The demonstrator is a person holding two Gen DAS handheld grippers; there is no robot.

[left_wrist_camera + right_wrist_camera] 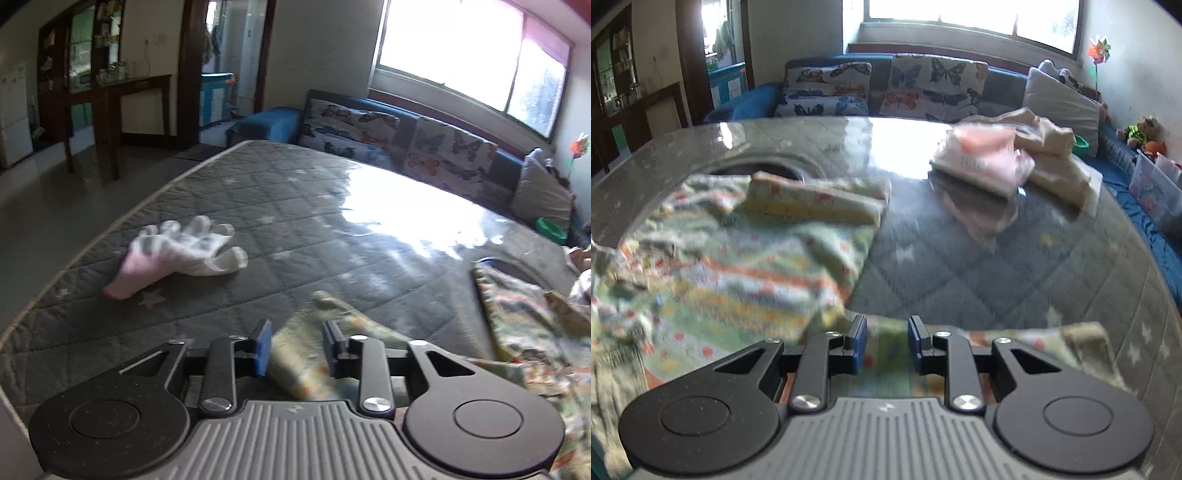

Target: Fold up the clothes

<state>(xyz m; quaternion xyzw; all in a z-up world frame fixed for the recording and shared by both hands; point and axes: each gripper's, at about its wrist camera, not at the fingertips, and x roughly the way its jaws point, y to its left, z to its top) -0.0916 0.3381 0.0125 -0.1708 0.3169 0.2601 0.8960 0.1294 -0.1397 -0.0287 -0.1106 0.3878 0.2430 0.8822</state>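
Left wrist view: your left gripper (297,345) is partly open, pads either side of a corner of the patterned garment (517,325) but not pinching it, so I'd say nothing's held. The garment lies rumpled on the near right of the mattress (258,192). A white glove (184,247) sits well apart, far left, out of the way.

Right wrist view: your right gripper (886,347) is narrowly open over the garment's near edge (738,280); blurry, can't tell if it grips. Looks like you're mid-fold, so next you'll need a firm pinch on both corners. A folded stack (990,158) sits far right, clear of you.
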